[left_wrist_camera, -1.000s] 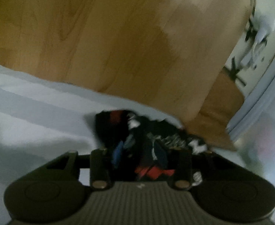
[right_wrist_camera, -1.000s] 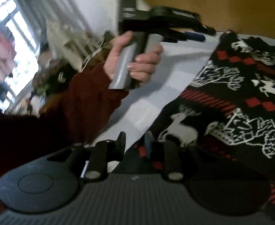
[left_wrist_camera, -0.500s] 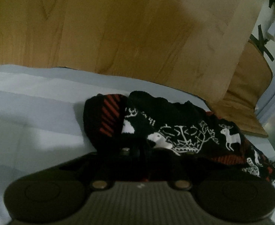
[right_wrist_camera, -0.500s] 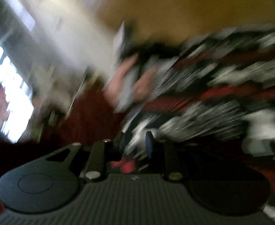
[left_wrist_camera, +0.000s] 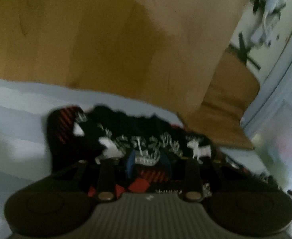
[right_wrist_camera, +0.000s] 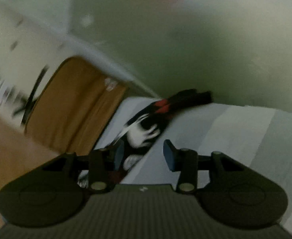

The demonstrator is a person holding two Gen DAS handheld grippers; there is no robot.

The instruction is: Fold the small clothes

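A black knitted sweater [left_wrist_camera: 126, 137] with red stripes and white reindeer lies bunched on the pale striped bed sheet [left_wrist_camera: 16, 129]. My left gripper [left_wrist_camera: 148, 164] sits low over its near edge. Its jaws are opening, the blue pads stand apart and the fabric shows between them, not pinched. In the blurred right wrist view a strip of the sweater [right_wrist_camera: 144, 129] runs from the left pad toward the far corner. My right gripper [right_wrist_camera: 144, 156] has its jaws opening too, with the garment's edge beside the left pad and bare sheet [right_wrist_camera: 235, 135] in the gap.
A tall wooden headboard [left_wrist_camera: 106, 39] rises behind the bed, with a lower wooden panel [left_wrist_camera: 225, 107] to its right. The right wrist view shows that wooden panel [right_wrist_camera: 72, 103], a pale wall [right_wrist_camera: 185, 39] and the bed's far corner.
The left gripper closed on the sweater, then its pads parted again. The right gripper swung fast away from the person's hand, rolled, and its jaws widened off the fabric.
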